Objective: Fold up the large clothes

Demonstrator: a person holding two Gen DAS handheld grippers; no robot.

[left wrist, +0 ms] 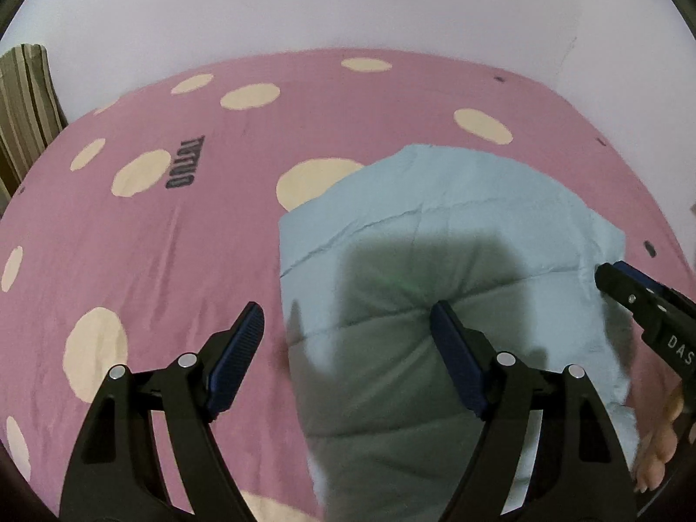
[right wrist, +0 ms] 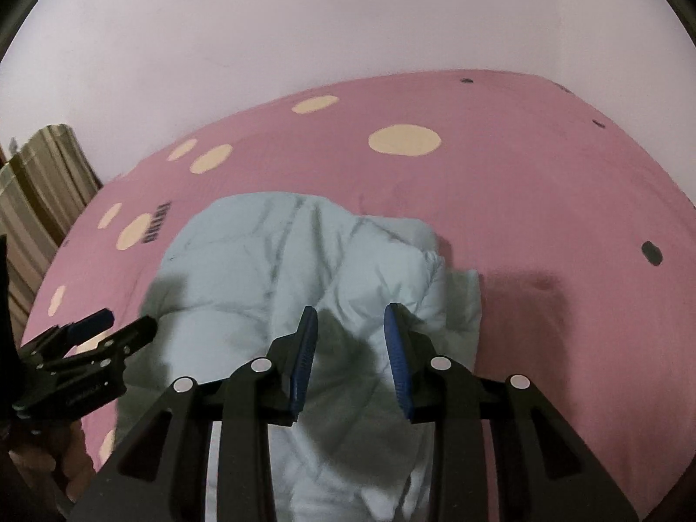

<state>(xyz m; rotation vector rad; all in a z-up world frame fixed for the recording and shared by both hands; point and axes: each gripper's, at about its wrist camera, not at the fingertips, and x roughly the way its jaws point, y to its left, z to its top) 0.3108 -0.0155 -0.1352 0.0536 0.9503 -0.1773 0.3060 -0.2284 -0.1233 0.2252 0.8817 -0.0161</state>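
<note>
A pale blue quilted garment (left wrist: 456, 226) lies folded in a thick bundle on the pink bed sheet (left wrist: 174, 261). My left gripper (left wrist: 346, 317) stands open wide above the bundle's left edge, one finger over the sheet and the other over the garment, with nothing between them. My right gripper (right wrist: 350, 311) hovers over the right part of the garment (right wrist: 269, 252), jaws partly apart and empty. In the left wrist view the right gripper (left wrist: 615, 270) shows at the far right edge. In the right wrist view the left gripper (right wrist: 126, 322) shows at the lower left.
The pink sheet (right wrist: 543, 182) has cream dots and dark printed letters (left wrist: 182, 161). A white wall (left wrist: 348, 0) rises behind the bed. Striped brown fabric (left wrist: 26, 100) hangs at the far left. A person's fingers (left wrist: 661, 443) hold the right gripper's handle.
</note>
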